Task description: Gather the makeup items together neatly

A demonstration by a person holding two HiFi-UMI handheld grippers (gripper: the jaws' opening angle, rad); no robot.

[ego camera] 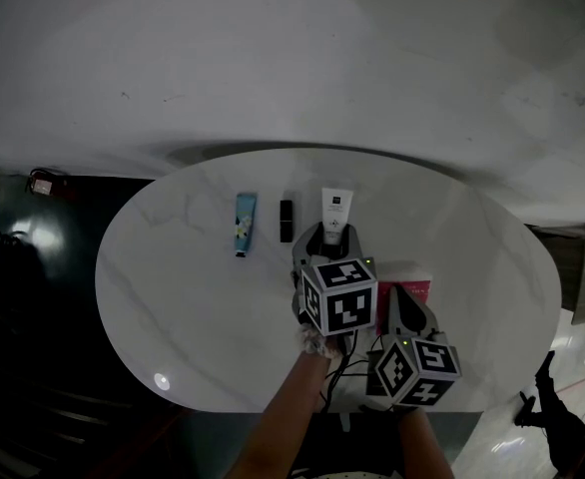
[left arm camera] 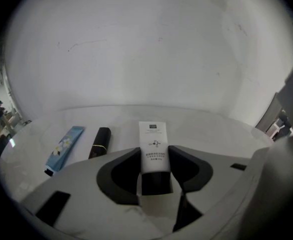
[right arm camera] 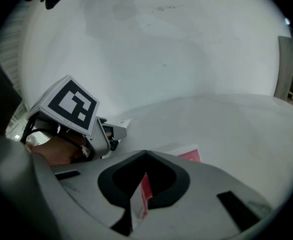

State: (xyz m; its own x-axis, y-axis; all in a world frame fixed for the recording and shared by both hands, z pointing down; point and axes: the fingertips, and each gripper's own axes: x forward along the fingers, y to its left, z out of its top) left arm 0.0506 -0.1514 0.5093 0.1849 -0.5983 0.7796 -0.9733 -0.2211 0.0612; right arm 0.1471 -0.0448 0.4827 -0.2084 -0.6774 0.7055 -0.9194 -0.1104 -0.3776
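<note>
- Three items are lying in a row in the upper middle of the head view: a blue tube at the left, a black lipstick next, and the white tube at the right, all on the white oval table.
- That white tube is lying flat with its black cap pointing toward the lower edge of the frame, near the lipstick but apart from it.
- The left gripper is grasping the white tube. In its own view both jaw tips are touching the tube's sides just above the cap, and they are standing wide because the tube is wide.
- A pink box is sitting apart from the row, toward the lower right, not yet gathered in.
- The right gripper is hanging over the near edge of that box with its jaws clenched together and nothing gripped. Only the box's red edge is showing beyond them.
- Here is what I am worrying about: if the left jaws let go while the tube sits slightly skewed, or pull back with a tip catching the cap, the tube could twist out of line or slide into the lipstick, which looks ready to roll.
- Both grippers are working just beside each other, so a careless swing could knock the box or the row.
</note>
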